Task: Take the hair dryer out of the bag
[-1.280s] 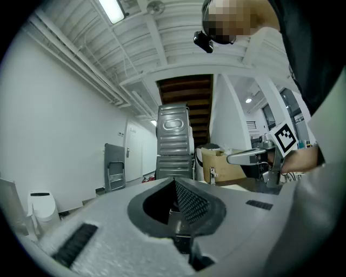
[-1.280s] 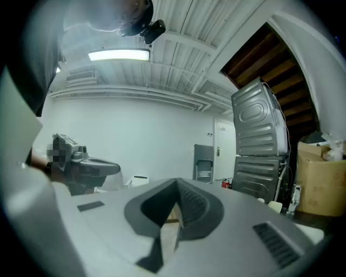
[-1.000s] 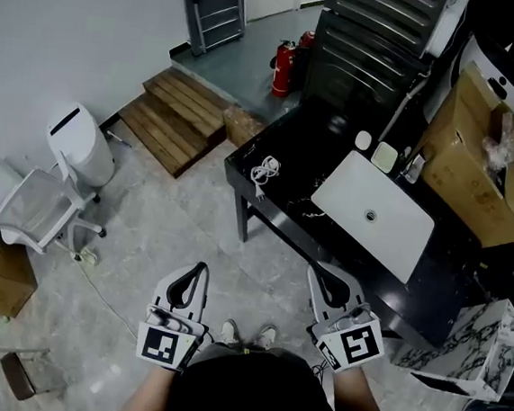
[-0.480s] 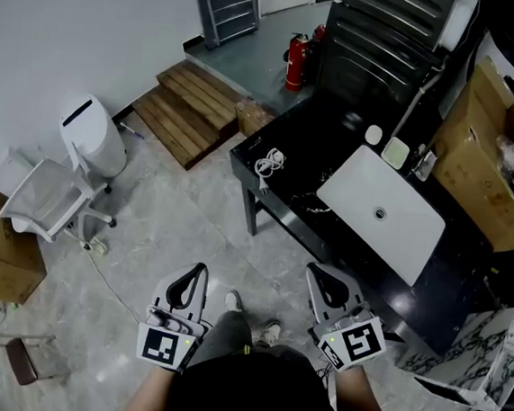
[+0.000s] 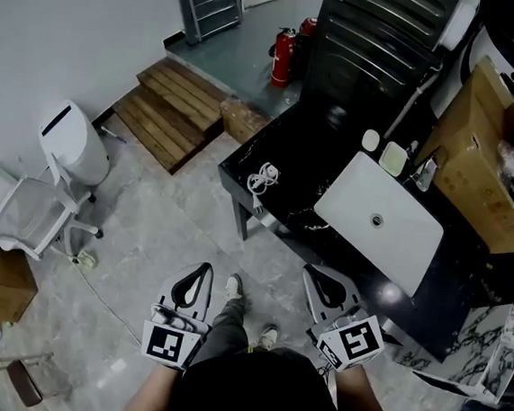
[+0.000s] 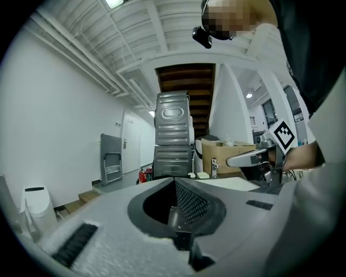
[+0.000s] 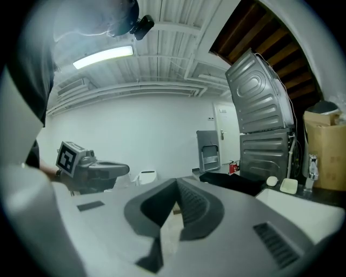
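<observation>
A black table (image 5: 309, 153) carries a white basin (image 5: 377, 222) and a coiled white cable (image 5: 264, 177).

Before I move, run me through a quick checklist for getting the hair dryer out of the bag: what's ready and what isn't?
1. Left tool empty, jaws shut: ok.
2. Right tool empty, jaws shut: ok.
3. Bag in sight: not ok, none shows in any view.
4. Hair dryer in sight: not ok, none shows either.
5. Black table ahead of the right tool: ok; it carries a white basin and a white cable.
</observation>
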